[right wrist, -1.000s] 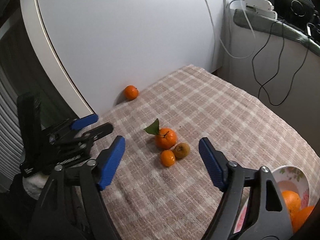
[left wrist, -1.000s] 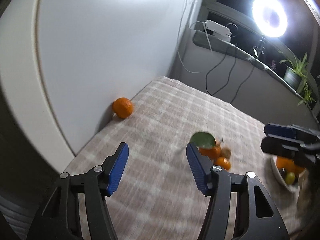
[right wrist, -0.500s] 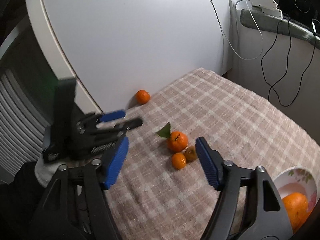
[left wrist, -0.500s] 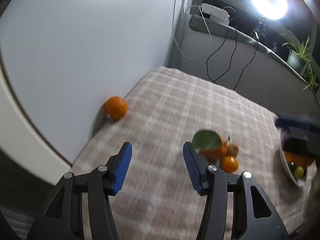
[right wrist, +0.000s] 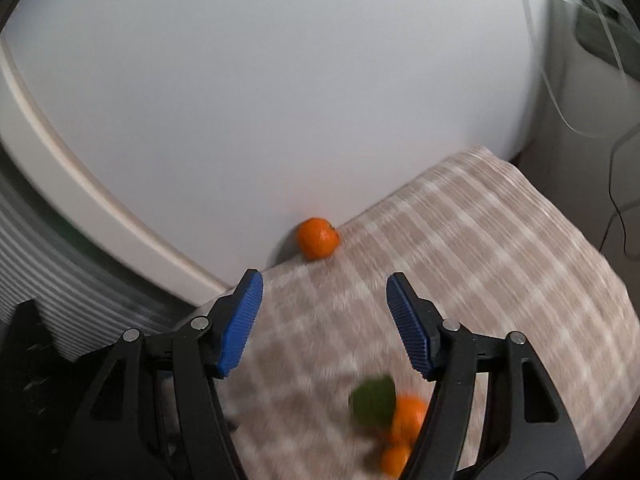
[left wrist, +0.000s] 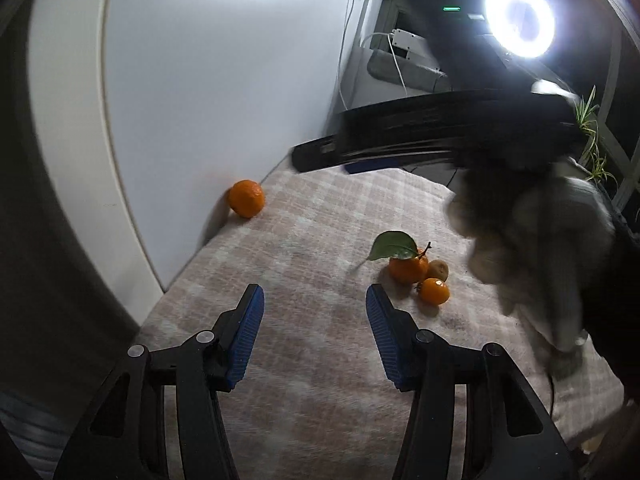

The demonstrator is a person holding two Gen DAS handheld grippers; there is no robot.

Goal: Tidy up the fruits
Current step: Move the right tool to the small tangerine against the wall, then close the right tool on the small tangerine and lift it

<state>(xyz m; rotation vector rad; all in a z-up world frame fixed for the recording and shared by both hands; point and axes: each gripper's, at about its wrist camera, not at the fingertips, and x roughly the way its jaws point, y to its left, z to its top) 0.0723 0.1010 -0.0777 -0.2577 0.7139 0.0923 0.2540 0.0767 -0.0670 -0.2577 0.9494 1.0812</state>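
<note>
A lone orange (left wrist: 246, 199) (right wrist: 317, 238) rests on the checked cloth (left wrist: 320, 360) against the white panel. Further right lies a cluster: a leafy orange (left wrist: 408, 269) (right wrist: 409, 416), a small orange (left wrist: 434, 291) (right wrist: 394, 460) and a brown kiwi (left wrist: 439, 269). My right gripper (right wrist: 323, 292) is open and empty, with the lone orange just beyond its fingertips. In the left wrist view it shows as a dark blur held by a gloved hand (left wrist: 540, 248). My left gripper (left wrist: 314, 300) is open over bare cloth, with nothing between its pads.
The white curved panel (left wrist: 220, 100) bounds the cloth at the back left. A ring light (left wrist: 520, 24), cables (right wrist: 616, 200) and a potted plant (left wrist: 592, 136) stand beyond the far right edge. The gloved hand blocks the right side of the left wrist view.
The right gripper swung left towards the lone orange; the cluster dropped to the bottom of its view and the bowl left it. Both grippers' jaws narrowed a little. The right hand now covers the bowl in the left view.
</note>
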